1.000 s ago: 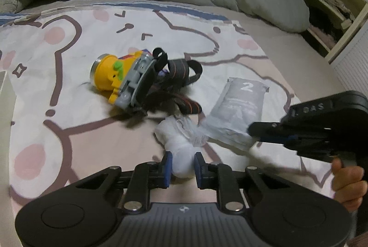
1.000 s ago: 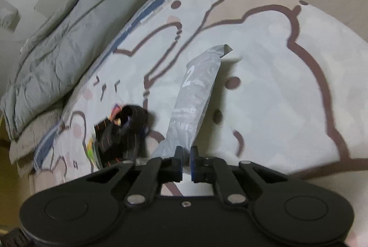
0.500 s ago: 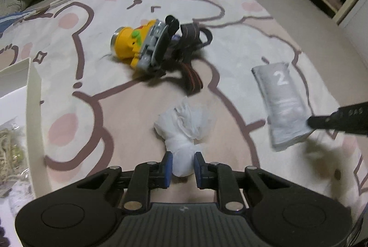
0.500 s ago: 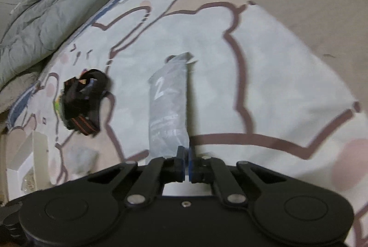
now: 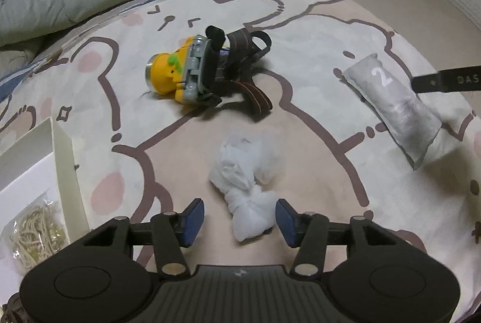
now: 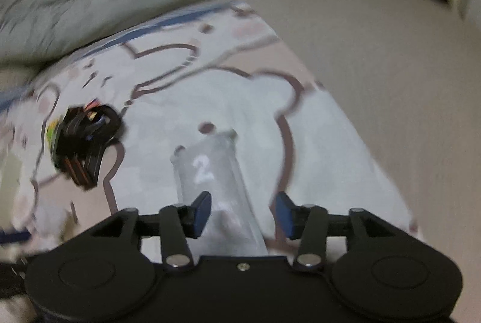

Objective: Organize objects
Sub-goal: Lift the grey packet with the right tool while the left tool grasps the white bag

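On the bed, a printed blanket (image 5: pixel 315 58) is spread, and the yellow headlamp (image 5: pixel 192 70) with its black straps is taken as the landmark. Nearer the camera than the headlamp, a knotted white plastic bag (image 5: pixel 246 187) is seen lying on the blanket between the blue pads of the left hand-held gripper (image 5: pixel 240 220); its jaws have just been opening and are spread, clear of the bag. Right of the headlamp, a grey pouch marked "2" (image 5: pixel 393 106) is laid flat. The right hand-held gripper (image 6: pixel 242 214) is held over the pouch's near end, its jaws just opened and apart, no pad pressing. Left of the headlamp, a white box (image 5: pixel 64 169) holding a packet of rubber bands (image 5: pixel 33 232) is seen.
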The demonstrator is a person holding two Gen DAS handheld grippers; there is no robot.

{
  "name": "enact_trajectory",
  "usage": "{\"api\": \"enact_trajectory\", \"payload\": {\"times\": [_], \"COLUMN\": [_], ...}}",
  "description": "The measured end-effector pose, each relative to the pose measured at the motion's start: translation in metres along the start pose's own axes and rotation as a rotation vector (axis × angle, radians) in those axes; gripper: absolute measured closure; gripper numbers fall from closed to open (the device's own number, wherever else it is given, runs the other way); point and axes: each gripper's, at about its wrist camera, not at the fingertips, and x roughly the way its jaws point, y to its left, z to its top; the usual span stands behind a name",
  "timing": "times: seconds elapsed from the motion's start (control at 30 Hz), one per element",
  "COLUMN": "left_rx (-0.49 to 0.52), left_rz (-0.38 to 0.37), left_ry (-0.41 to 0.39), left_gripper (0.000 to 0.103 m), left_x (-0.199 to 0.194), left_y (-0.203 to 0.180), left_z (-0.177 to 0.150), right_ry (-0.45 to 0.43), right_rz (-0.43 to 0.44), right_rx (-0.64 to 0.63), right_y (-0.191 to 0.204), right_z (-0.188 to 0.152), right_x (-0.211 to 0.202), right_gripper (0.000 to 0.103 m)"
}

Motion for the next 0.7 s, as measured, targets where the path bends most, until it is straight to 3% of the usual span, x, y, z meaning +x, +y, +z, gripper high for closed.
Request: {"api": "enact_trajectory", "payload": {"times": [0.13, 0.37, 0.43, 0.5, 0.63, 0.7], "left_rx": [-0.035, -0.111, -0.131, -0.158, -0.206, -0.213], "left_rz": [-0.013, -0.017, -0.019, -0.02, -0.035, -0.041], "left_ry": [0.02, 0.055, 0.056, 0.059, 0.071, 0.073], "left_gripper": [0.05, 0.051, 0.053, 0.064, 0.069, 0.07], "left_x": [0.009, 0.024, 0.025, 0.026, 0.029, 0.029], "left_y": [-0.002, -0.002, 0.0, 0.003, 0.011, 0.013], "left_z": [0.003, 0.008, 0.009, 0.01, 0.01, 0.009], "right_ry": [0.005, 0.069, 0.087, 0.097, 0.122, 0.128], "right_rz": [0.01, -0.016, -0.004, -0.005, -0.011, -0.008], "right_rx": [-0.111, -0.191, -0.207, -0.238, -0.303, -0.317], "right_y": [0.019, 0.033, 0.034, 0.038, 0.043, 0.044], "right_z": [0.0, -0.003, -0.005, -0.008, -0.014, -0.016], "right_x": [0.014, 0.039, 0.043, 0.046, 0.051, 0.051], "right_gripper": [0.034, 0.028, 0.028, 0.028, 0.032, 0.038]}}
